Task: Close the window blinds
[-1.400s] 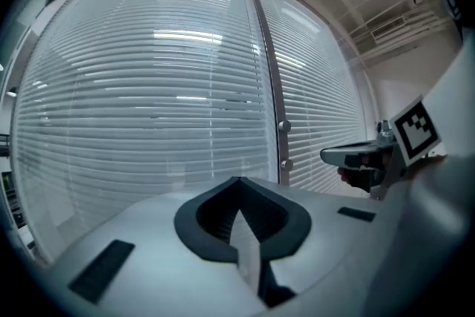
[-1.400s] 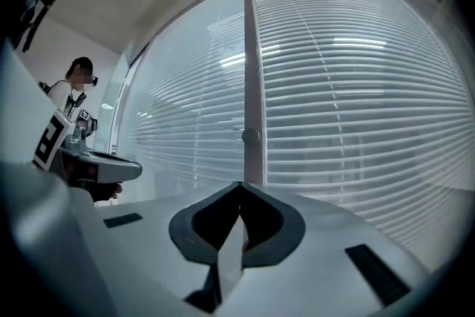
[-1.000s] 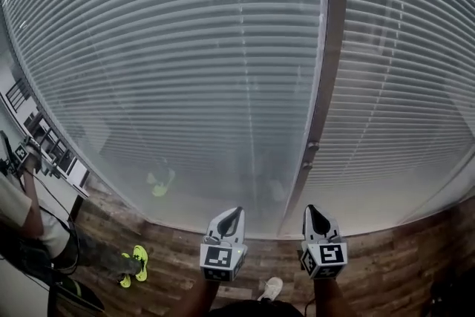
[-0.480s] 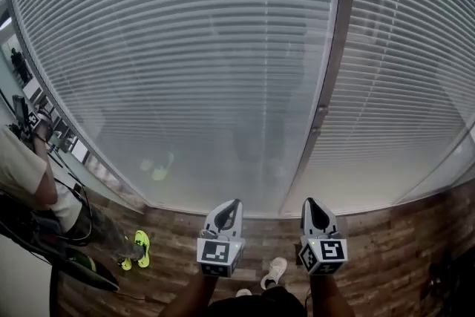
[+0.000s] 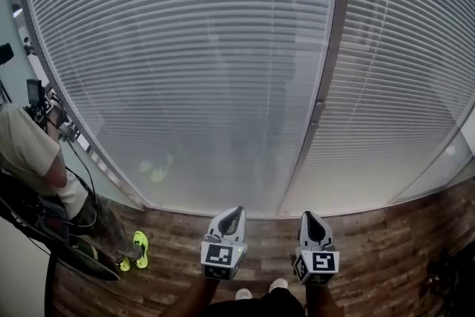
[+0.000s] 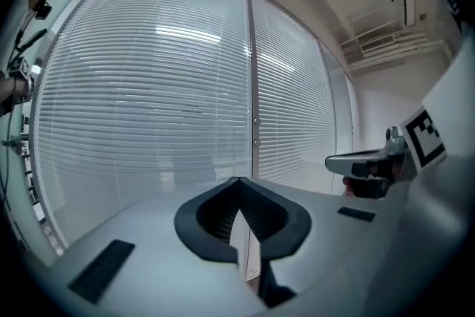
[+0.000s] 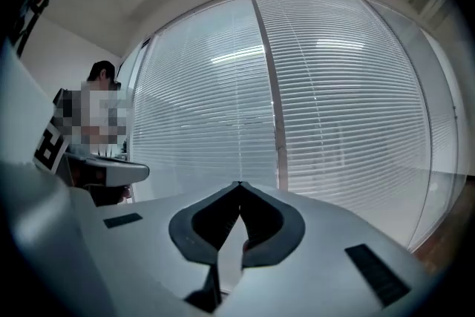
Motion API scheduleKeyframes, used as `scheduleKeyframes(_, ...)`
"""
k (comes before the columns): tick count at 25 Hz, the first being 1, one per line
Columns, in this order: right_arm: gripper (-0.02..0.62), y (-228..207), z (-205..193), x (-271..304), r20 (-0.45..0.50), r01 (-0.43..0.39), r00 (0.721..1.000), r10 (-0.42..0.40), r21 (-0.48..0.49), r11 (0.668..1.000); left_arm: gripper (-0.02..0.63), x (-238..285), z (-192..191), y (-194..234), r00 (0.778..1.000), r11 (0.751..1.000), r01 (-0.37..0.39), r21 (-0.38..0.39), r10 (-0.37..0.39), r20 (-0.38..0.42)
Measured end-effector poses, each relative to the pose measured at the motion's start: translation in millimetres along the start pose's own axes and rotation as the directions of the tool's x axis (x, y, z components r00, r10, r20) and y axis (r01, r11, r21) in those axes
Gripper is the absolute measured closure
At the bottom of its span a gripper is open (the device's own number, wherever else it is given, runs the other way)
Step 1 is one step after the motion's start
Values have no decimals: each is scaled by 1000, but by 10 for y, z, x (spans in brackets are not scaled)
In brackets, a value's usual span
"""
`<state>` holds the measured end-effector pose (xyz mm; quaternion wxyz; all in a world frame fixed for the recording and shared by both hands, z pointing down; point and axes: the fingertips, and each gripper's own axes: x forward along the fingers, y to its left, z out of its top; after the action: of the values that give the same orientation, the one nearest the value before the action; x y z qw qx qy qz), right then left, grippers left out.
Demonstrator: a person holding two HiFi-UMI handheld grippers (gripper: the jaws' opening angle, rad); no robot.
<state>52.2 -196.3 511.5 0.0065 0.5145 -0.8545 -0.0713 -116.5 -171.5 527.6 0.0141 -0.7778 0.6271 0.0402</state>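
White slatted blinds hang over two tall window panes: a wide left blind [image 5: 185,63] and a right blind [image 5: 404,78], with a grey frame post [image 5: 320,108] between them. Their slats lie close together and only a dim reflection shows through. My left gripper [image 5: 236,212] and right gripper [image 5: 306,217] are held side by side low in the head view, pointing at the foot of the blinds, well short of them. Both are shut with nothing between the jaws. The left gripper view shows its tips [image 6: 237,179] meeting; the right gripper view shows the same [image 7: 239,183].
A person [image 5: 33,159] in a light shirt stands at the left by camera gear [image 5: 37,96], with yellow-green shoes [image 5: 139,249]. Wooden floor [image 5: 386,249] runs along the base of the windows. My own shoes [image 5: 278,284] show below the grippers.
The head view has swung so the person at the left shows more fully. Both grippers sit a little lower in the frame, still shut and side by side.
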Motion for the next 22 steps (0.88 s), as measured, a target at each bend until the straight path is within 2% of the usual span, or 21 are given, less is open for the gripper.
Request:
scheduleKeyframes(6, 592, 192, 11, -184, 27, -82, 996, 80, 63, 995, 606, -229, 76, -92, 999, 999, -42, -8, 43, 10)
scheduleKeyframes(10, 594, 287, 137, -338, 41, -50, 998, 52, -33, 998, 606, -370, 31, -249, 999, 999, -53, -5, 53, 9)
scheduleKeyframes(14, 594, 255, 59, -515, 78, -41, 996, 53, -152, 988, 606, -414, -33, -401, 999, 999, -45, -17, 45, 19)
scheduleKeyframes(19, 594, 130, 90, -692, 81, -41, 995, 52, -141, 989, 606, -515, 89, -491, 995, 995, -100, -21, 100, 24)
scheduleKeyframes(22, 594, 76, 142, -772, 108, -58, 992, 70, -112, 992, 606, -544, 88, -597, 995, 995, -95, -15, 96, 20)
